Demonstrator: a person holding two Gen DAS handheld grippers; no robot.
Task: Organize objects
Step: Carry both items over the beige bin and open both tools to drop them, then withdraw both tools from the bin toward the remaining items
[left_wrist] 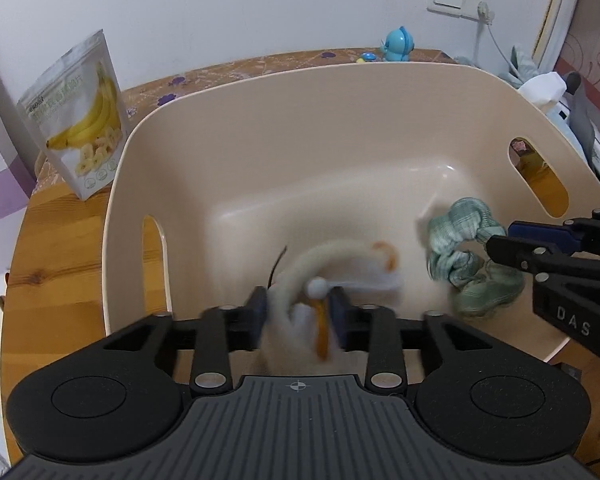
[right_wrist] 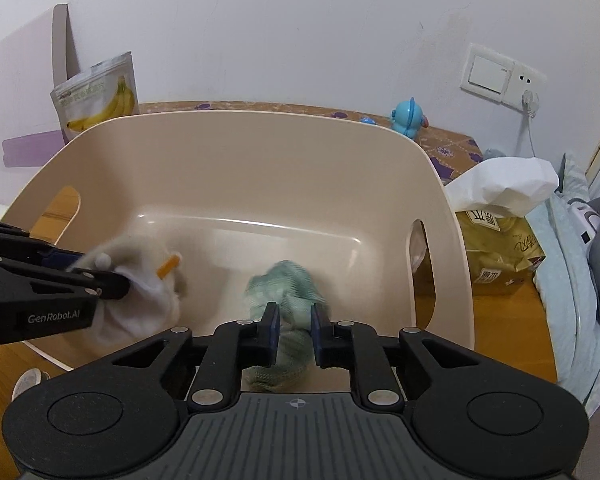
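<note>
Only the right wrist view shows right tongs (right_wrist: 295, 326) loose around the green sock (right_wrist: 284, 292); left tongs (left_wrist: 299, 312) likewise released.

Both wrist views angled steeply down along own tongs, close above beige tub (left_wrist: 260, 92). Shared: tub interior, back wall, banana pouch (right_wrist: 100, 98), blue toy (left_wrist: 398, 44). Each catches the other's tongs sideways.

Wooden table (left_wrist: 66, 216) bears beige basket (left_wrist: 284, 92); banana-chip pouch (left_wrist: 78, 116) beside.
</note>
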